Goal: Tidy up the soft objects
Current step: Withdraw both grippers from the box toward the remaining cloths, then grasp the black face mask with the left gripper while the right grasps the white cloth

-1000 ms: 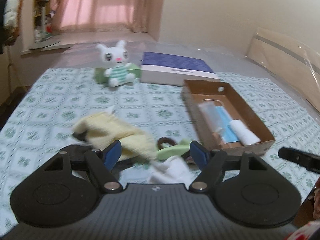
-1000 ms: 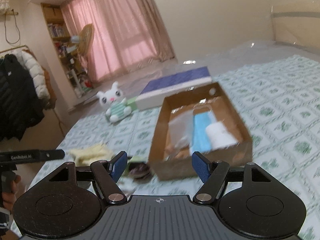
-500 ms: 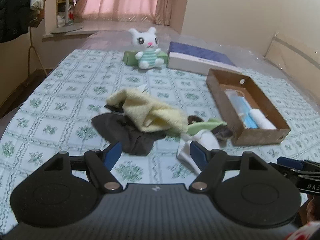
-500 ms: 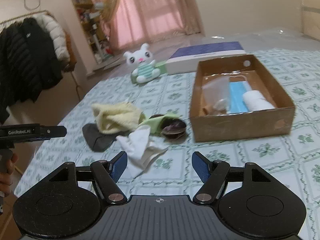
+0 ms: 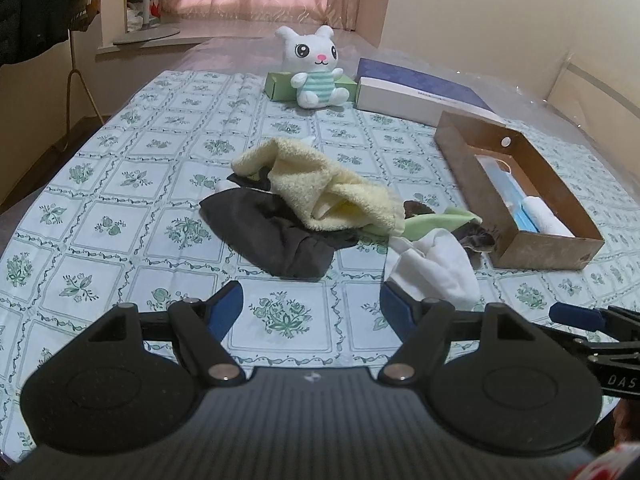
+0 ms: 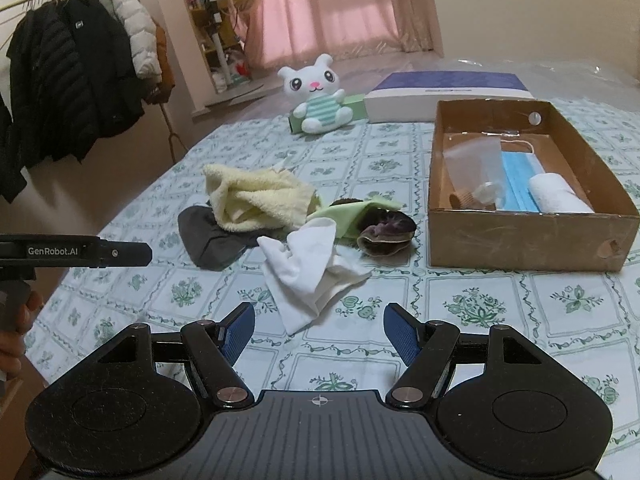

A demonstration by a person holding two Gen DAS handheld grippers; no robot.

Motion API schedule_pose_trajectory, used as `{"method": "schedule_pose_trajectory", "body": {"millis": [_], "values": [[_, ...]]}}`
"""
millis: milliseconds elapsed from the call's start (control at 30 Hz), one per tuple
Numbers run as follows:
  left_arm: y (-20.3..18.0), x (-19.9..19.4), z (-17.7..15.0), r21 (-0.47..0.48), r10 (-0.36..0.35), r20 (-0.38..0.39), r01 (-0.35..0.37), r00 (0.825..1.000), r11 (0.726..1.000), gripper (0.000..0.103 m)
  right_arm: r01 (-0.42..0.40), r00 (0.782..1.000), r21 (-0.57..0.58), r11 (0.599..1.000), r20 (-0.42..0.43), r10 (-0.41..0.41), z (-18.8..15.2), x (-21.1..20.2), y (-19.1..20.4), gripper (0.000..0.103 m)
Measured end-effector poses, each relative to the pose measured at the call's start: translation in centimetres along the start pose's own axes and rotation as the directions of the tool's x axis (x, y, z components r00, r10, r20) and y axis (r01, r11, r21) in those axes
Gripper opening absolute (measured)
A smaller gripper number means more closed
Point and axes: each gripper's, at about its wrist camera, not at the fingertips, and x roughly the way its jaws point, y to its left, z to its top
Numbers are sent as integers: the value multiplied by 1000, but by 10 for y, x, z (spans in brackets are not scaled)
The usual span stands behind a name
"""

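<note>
A heap of soft things lies mid-table: a yellow towel [image 5: 320,188] [image 6: 256,196], a dark grey cloth [image 5: 272,232] [image 6: 208,240], a white cloth [image 5: 436,268] [image 6: 308,268], a light green cloth [image 5: 436,220] [image 6: 344,212] and a brown pouch [image 6: 386,228]. A brown cardboard box [image 5: 552,252] [image 6: 520,240] to their right holds a blue mask [image 6: 518,184], a white roll [image 6: 556,198] and a clear bag. My left gripper [image 5: 310,306] is open and empty, short of the heap. My right gripper [image 6: 319,330] is open and empty, just before the white cloth.
A white plush bunny [image 5: 316,68] [image 6: 320,96] sits at the far side against a green box [image 5: 280,84], beside a blue-and-white flat box [image 5: 420,92] [image 6: 448,96]. Coats hang on a rack [image 6: 80,80] left of the table. The tablecloth [image 5: 120,200] is green-patterned.
Both grippers have drawn back and risen from the heap and box, so more of the table shows. Both stayed open and empty.
</note>
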Motion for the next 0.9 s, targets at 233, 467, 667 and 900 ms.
{"method": "schedule_pose_trajectory", "body": {"millis": [233,467,667,900], "values": [[6,13,-4,-8,18,-11,-18,1000,1000,73,5,1000,-33,999,-13,-5,3,17,3,71],[14,29,-9,-25,31,-47,-32,998,999,73,4,1000,-72,997,-20,-6,8,41,8,71],[16,40,-9,-25,34,-56,-35,998,999,73,9,1000,-110,994,-24,-12,13,62,11,71],[16,58,0,-18,28,-51,-29,998,999,73,1,1000,-169,986,-6,-3,23,86,17,71]]}}
